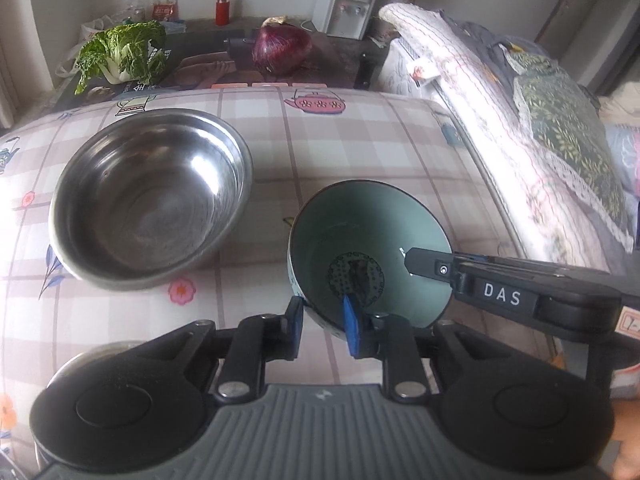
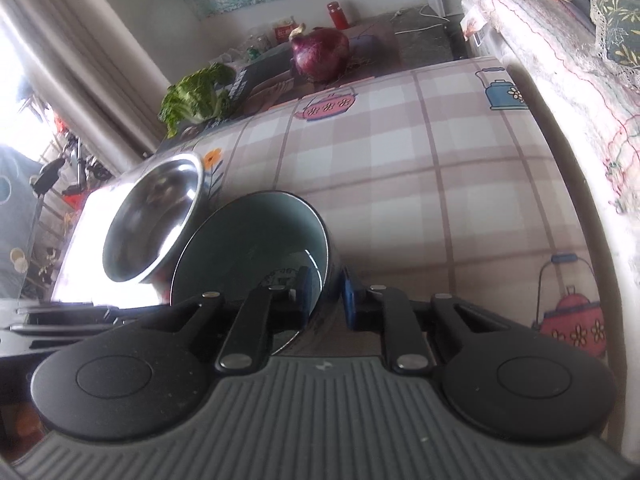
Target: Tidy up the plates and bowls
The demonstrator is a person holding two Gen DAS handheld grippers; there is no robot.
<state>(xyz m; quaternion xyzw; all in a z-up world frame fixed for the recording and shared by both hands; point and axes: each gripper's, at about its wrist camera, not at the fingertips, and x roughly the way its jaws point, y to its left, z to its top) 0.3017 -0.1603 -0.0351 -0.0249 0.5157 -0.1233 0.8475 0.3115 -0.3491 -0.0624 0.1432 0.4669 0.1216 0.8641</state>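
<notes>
Checked tablecloth (image 1: 360,140) printed with teapots and flowers, covering the table, taken here as the landmark. On its left part, a large steel bowl (image 1: 150,196), upright, mouth up. Just right of the steel bowl, nearer the cameras, a smaller green bowl (image 1: 368,256) with a dark round motif at its bottom, tilted, dark rim close to the steel bowl's side in the right wrist view (image 2: 256,252). Beyond the cloth's far edge, a purple onion (image 1: 282,50) and a leafy cabbage (image 1: 128,54). Left gripper (image 1: 326,322) clamped on the green bowl's near wall, one blue pad (image 1: 352,328) inside, one outside. Right gripper (image 2: 326,294) likewise clenched on the green bowl's right wall, one finger inside, one outside.
</notes>
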